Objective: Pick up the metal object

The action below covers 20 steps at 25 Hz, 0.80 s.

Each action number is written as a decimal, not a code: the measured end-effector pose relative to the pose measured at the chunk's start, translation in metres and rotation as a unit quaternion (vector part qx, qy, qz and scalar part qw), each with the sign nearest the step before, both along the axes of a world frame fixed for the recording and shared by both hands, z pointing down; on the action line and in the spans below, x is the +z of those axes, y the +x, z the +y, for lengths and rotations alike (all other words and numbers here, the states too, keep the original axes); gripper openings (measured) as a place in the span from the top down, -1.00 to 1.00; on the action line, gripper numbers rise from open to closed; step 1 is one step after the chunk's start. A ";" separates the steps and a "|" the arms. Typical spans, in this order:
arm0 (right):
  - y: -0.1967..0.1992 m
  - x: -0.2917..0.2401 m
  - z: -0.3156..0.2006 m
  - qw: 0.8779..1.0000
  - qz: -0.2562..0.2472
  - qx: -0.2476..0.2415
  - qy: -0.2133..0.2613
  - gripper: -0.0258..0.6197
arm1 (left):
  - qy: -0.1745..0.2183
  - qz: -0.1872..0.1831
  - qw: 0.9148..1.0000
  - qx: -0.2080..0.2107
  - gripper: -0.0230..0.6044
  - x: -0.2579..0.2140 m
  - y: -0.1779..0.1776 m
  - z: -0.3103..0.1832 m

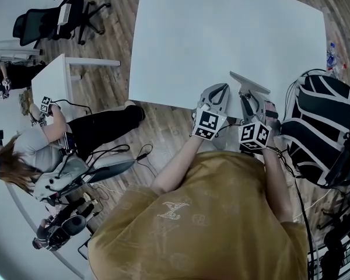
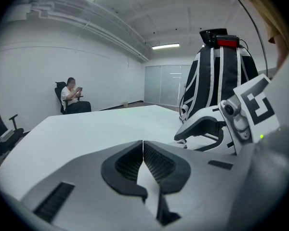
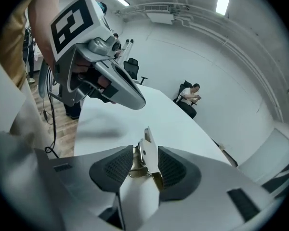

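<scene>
A small flat metal object [image 3: 149, 157] with a wire loop stands upright between the jaws of my right gripper [image 3: 145, 149]. It leans toward the right pad, and a gap shows between it and the left pad. My right gripper [image 1: 251, 89] is at the near edge of the white table [image 1: 221, 34]. Beside it, my left gripper [image 1: 217, 91] is shut with nothing in it, its pads meeting over the tabletop [image 2: 143, 150]. In the head view I cannot make out the metal object.
A black-and-white striped backpack [image 1: 318, 133] stands right of the table, close to my right gripper. A seated person [image 1: 41, 150], a small white table [image 1: 52, 86] and an office chair [image 1: 52, 19] are at the left. Another person [image 2: 72, 96] sits beyond the table's far end.
</scene>
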State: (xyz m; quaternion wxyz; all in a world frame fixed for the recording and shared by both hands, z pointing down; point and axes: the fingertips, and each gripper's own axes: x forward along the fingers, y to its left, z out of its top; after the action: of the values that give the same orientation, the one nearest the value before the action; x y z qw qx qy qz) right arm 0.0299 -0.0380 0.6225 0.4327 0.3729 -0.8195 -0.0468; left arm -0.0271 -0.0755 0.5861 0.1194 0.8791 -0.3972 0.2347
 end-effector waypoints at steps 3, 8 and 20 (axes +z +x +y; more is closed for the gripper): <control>-0.001 0.000 -0.006 0.999 0.040 -0.010 0.031 0.47 | -0.003 0.001 1.000 0.001 0.95 0.000 -0.002 0.001; -0.001 0.008 -0.010 0.995 0.077 -0.025 0.052 0.47 | -0.003 -0.001 1.000 0.001 0.95 0.002 -0.004 -0.002; -0.005 0.016 -0.016 0.986 0.122 -0.048 0.105 0.53 | -0.003 -0.002 1.000 -0.003 0.95 0.001 -0.012 -0.008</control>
State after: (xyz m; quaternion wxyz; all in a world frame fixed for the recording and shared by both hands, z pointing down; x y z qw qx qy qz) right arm 0.0253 -0.0542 0.6383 0.4850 0.3682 -0.7679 -0.1986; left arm -0.0388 -0.0834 0.5873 0.1217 0.8770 -0.3997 0.2371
